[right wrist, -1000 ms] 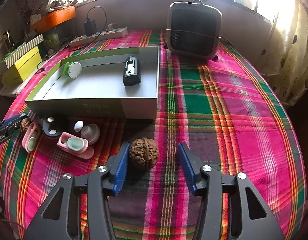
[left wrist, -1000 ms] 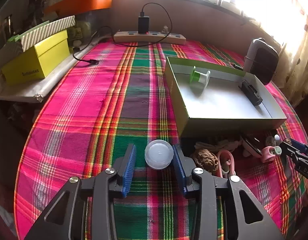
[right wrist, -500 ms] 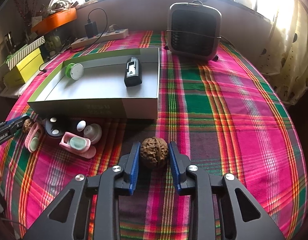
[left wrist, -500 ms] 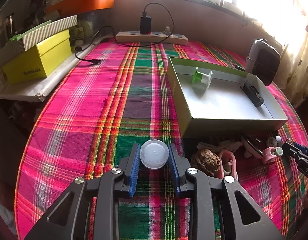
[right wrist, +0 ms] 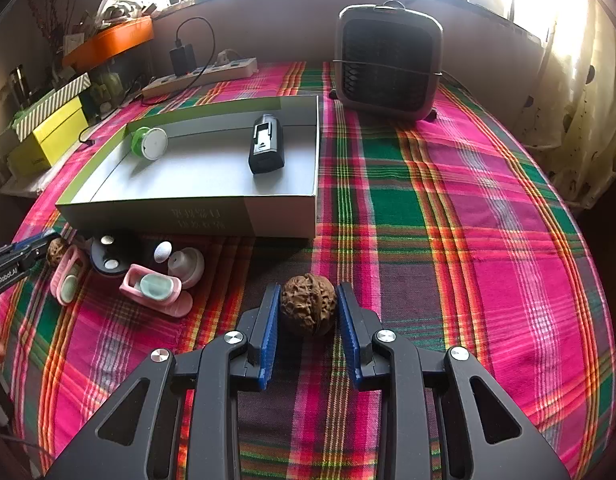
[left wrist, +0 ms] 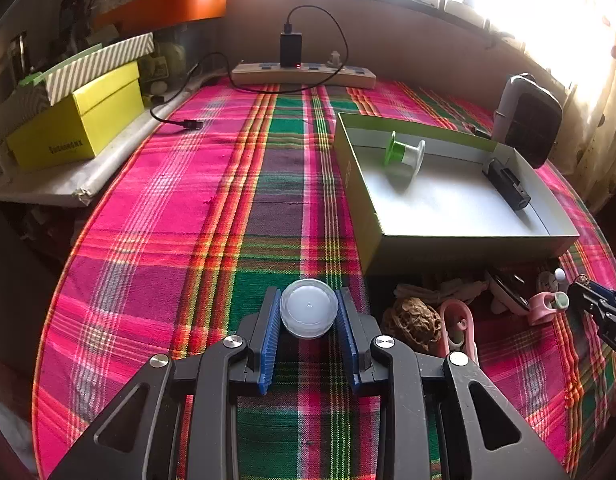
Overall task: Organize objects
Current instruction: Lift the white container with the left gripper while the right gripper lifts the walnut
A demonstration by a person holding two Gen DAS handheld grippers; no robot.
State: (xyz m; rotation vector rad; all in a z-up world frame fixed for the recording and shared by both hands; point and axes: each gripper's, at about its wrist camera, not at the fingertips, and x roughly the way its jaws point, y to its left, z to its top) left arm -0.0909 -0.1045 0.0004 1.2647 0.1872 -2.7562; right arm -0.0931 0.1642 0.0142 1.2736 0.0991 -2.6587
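My left gripper is shut on a round translucent white cap, just above the plaid cloth. My right gripper is shut on a brown walnut in front of the open grey-green box. The box holds a green-and-white spool and a black device. A second walnut, pink cases and small white and black pieces lie in front of the box. The box also shows in the left wrist view.
A small heater stands behind the box. A power strip with a charger lies at the table's back. Yellow and striped boxes sit on a side ledge at left.
Both grippers have closed: the left on the white cap, the right on the walnut. Both objects now sit lifted slightly between the pads.
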